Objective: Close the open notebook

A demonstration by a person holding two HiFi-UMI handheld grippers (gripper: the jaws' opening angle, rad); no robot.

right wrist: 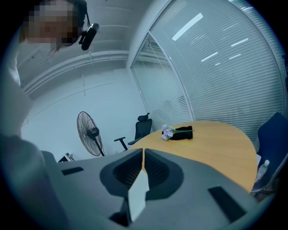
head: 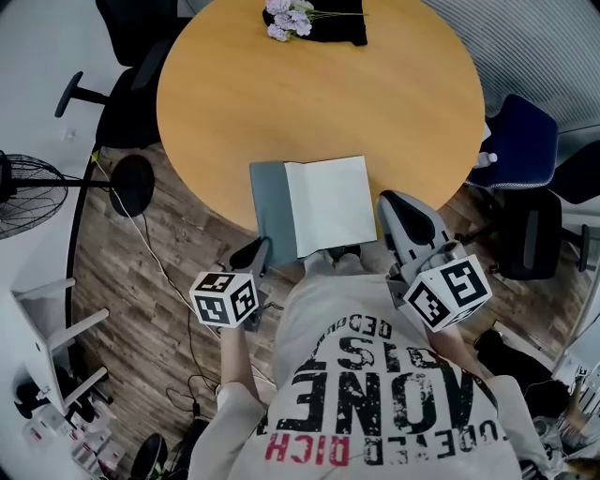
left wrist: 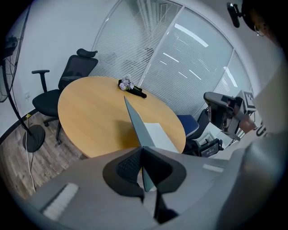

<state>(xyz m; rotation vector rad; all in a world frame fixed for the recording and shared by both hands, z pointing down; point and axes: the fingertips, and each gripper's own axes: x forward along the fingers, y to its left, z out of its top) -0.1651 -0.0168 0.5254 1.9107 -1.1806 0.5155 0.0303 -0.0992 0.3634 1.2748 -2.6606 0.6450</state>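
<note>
**Head view.** Notebook [head: 328, 202]: open at the table's [head: 309, 103] near edge, grey cover [head: 272, 211] on one side, white page on the other. Left gripper [head: 261, 251]: jaws at the cover's near corner, the likely place to swing that leaf over. Right gripper [head: 386, 202]: tips just beside the page's outer edge, clear of the cover's path. Flowers [head: 289, 17]: well beyond both jaws, at the far rim.

**Left gripper view.** Jaws clamped on the cover [left wrist: 135, 123], which runs out ahead of the tips, seen nearly edge-on and tilted up off the table. Page [left wrist: 159, 134]: flat, just beyond the tips on the side toward the right gripper. Judgement: the cover is pinched at a corner so it can pivot on the spine; closing is begun, not done.

**Right gripper view.** Jaws together at the tips. A white strip shows in the gap behind them; whether it is a page or gripper part cannot be told. Ahead of the tips: bare table, flowers [right wrist: 168, 131] far ahead, a fan [right wrist: 90, 132] beyond on the floor. Judgement: this gripper waits, or steadies the page side.
</note>
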